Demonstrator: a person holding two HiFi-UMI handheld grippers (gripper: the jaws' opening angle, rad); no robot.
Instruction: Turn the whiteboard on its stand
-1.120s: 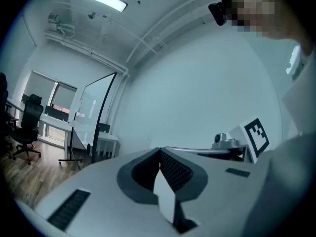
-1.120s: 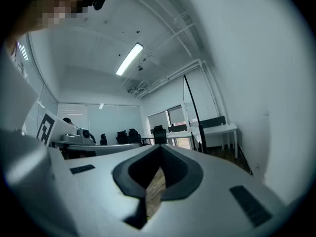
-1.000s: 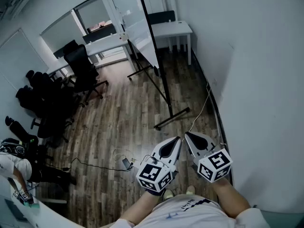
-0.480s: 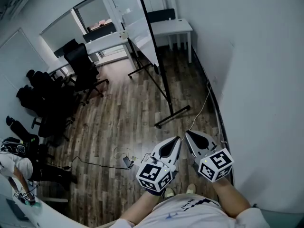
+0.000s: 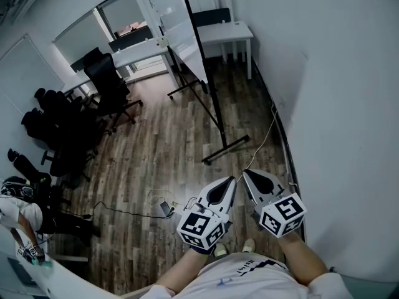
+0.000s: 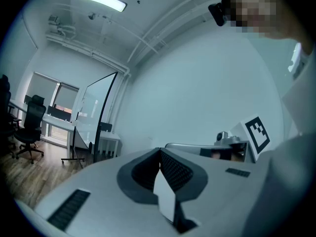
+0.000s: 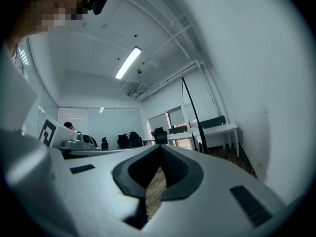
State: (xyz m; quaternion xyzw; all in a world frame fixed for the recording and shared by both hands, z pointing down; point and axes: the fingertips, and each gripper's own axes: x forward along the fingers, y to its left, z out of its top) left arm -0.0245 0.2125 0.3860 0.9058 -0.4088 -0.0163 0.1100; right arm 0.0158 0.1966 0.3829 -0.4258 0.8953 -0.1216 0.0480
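Observation:
The whiteboard [image 5: 181, 33] stands edge-on on its black wheeled stand [image 5: 215, 120] at the far end of the room, well ahead of both grippers. It also shows as a tilted pane in the left gripper view [image 6: 96, 110] and as a thin dark edge in the right gripper view [image 7: 191, 110]. My left gripper [image 5: 233, 182] and right gripper [image 5: 244, 177] hang side by side near my body, over the wooden floor. Both are shut with nothing between the jaws. Neither touches the board.
Several black office chairs [image 5: 106, 86] crowd the left side. White desks [image 5: 227, 36] stand behind the board. A cable and charger [image 5: 165, 210] lie on the floor by my feet. A white wall [image 5: 336, 104] runs close along the right. A person [image 5: 15, 220] sits at far left.
The head view has shifted slightly, so the room sits a little differently in the frame. The grippers hold the same pose, still shut.

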